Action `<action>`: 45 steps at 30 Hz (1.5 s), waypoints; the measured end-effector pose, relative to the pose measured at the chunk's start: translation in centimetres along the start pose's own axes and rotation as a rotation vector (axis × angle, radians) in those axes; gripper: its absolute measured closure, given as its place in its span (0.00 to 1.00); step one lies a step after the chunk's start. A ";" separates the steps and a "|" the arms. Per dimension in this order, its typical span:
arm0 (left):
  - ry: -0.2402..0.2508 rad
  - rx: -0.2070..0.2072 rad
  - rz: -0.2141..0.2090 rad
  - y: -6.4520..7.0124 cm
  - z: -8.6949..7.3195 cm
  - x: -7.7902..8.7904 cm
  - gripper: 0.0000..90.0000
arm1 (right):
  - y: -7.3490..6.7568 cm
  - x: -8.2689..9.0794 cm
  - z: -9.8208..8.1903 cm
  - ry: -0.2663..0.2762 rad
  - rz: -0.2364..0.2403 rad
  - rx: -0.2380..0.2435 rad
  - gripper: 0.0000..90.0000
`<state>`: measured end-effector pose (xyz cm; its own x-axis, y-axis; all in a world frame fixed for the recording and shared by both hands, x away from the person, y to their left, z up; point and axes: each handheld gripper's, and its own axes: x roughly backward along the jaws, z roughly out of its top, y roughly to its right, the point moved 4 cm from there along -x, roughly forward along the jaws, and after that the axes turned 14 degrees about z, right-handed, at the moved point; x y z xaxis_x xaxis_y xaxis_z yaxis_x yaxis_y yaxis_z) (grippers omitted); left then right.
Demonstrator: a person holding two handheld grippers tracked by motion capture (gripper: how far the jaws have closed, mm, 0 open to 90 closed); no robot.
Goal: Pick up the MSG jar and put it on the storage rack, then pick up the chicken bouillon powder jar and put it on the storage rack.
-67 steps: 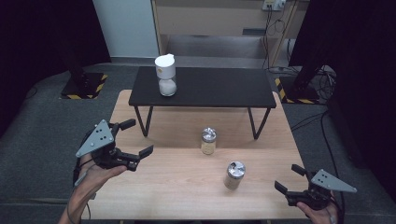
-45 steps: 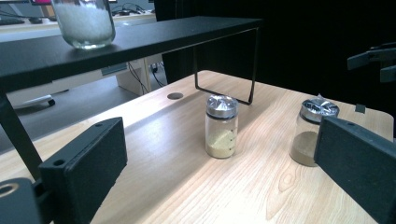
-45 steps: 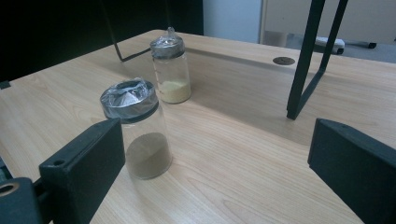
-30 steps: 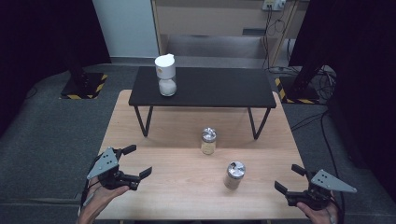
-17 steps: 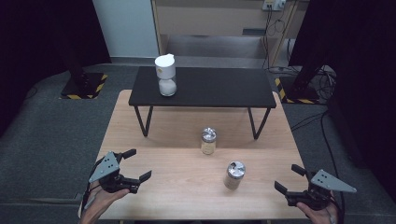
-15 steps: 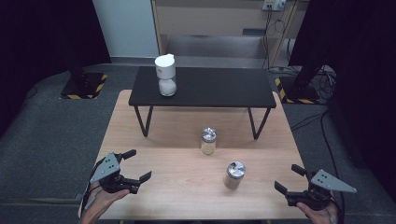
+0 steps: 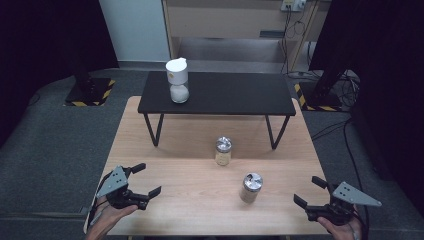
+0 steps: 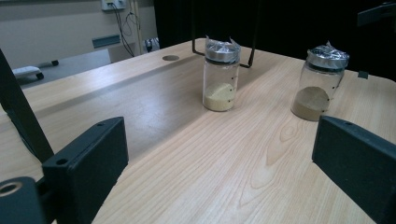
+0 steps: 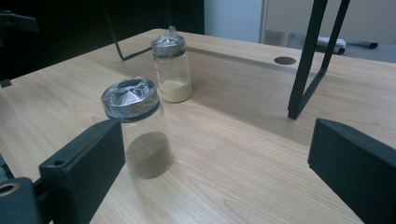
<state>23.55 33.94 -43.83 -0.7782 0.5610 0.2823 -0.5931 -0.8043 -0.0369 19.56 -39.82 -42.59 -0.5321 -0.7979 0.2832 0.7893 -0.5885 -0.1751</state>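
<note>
Left hand-held gripper [image 7: 141, 179] sits low over the near-left corner of the wooden counter [image 7: 190, 165], jaws spread wide, nothing between them. A hand [image 7: 107, 216] holds it from the bottom edge. Right hand-held gripper [image 7: 310, 191] is at the near-right corner, jaws also apart and empty, held by the other hand [image 7: 345, 227].

Two small glass jars with foil-wrapped lids stand upright on the counter between the grippers. The dark-powder jar [image 7: 251, 187] is nearer the front, closer to the right gripper but apart from it. In the right gripper view this jar [image 9: 140, 135] is just past the tip of the jaw at the left of that view, partly hidden behind it; touching or not, cannot tell. The yellow-powder jar [image 7: 223, 151] stands farther back, near the middle of the counter, apart from the dark one. In the left gripper view both jars stand well ahead of the jaws, yellow one [image 8: 220, 74] at centre, dark one [image 8: 321, 83] to its right.

A low black stand [image 7: 217, 93] with thin metal legs occupies the far half of the counter. A white-capped bottle [image 7: 177, 80] with white contents stands on its left end.
</note>
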 end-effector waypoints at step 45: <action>0.031 0.036 0.016 -0.5 -0.7 0.6 0.00 | -0.1 0.3 0.0 0.033 0.005 0.007 0.03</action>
<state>23.28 34.84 -44.37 -0.7938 0.5534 0.2521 -0.5733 -0.8193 -0.0065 19.35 -39.97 -42.51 -0.5375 -0.8050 0.2511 0.7942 -0.5833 -0.1701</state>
